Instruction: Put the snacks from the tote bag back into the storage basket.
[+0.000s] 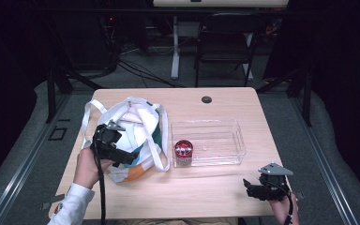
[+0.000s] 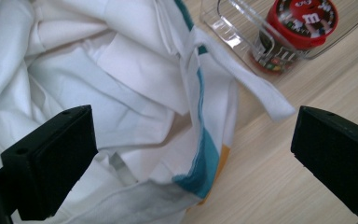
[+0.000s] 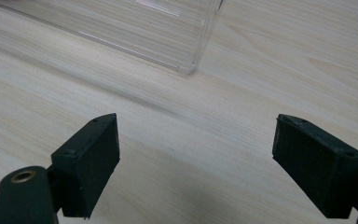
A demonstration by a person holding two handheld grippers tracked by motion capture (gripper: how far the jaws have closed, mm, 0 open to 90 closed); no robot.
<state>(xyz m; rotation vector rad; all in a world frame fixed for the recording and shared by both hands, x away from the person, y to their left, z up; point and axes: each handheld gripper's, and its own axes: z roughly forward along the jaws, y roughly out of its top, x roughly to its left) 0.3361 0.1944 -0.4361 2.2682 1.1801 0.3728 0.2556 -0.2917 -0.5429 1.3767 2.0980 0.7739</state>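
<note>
Jar [image 1: 183, 153] stands in clear tray [image 1: 234, 140] beside white bag [image 1: 131, 126].

Both tongs [image 1: 130, 157] [image 1: 248, 184] gaping, hand-held, apart.

White cloth tote bag [image 1: 133, 136], teal and orange patches, lies slumped on left half of table, mouth open, long white straps [image 1: 158, 140] splayed over its right side.
Clear plastic tray [image 1: 225, 129], rectangular, upright, right of bag at table centre.
Small jar [image 1: 183, 153], red printed lid, upright, inside tray's near-left corner, just beside bag strap.
</note>
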